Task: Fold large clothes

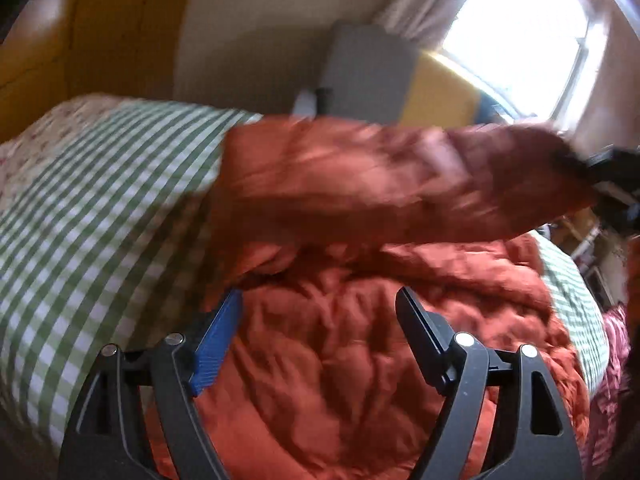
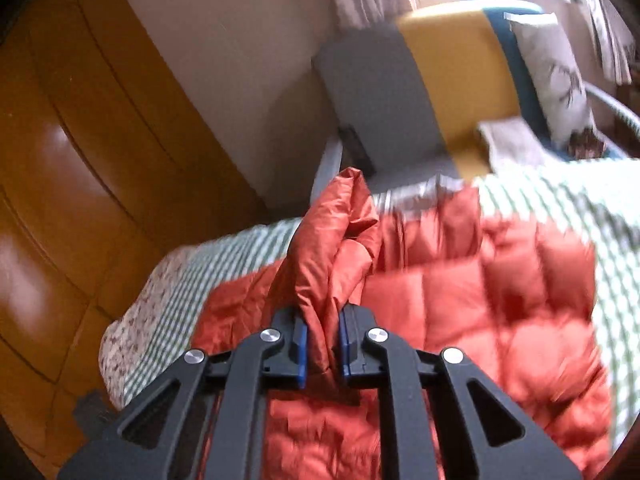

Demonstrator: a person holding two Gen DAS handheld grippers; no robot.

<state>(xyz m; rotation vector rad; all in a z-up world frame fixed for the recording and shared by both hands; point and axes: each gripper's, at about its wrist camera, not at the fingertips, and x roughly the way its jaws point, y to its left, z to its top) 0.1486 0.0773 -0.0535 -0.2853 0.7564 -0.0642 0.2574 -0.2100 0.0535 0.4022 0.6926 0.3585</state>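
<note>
— Spread across the green-checked bed (image 2: pixel 568 216): orange quilted jacket (image 2: pixel 500 288), filling the middle. Where's the sleeve?

— Lifted clear of the body, long axis running left to right: sleeve (image 1: pixel 380 184), far end pinched in the right gripper (image 2: pixel 323 344), pads closed on a fold of fabric.

— And the left gripper (image 1: pixel 320 320)?

— Spread wide, holding nothing, hovering over the near body panel, below the sleeve.

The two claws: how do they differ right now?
The left claw is spread wide open and holds nothing, hovering over the orange puffer jacket. The right claw is shut on a bunched fold of that jacket, lifting it. Both are black with blue pads, above the green checked bedspread.
</note>
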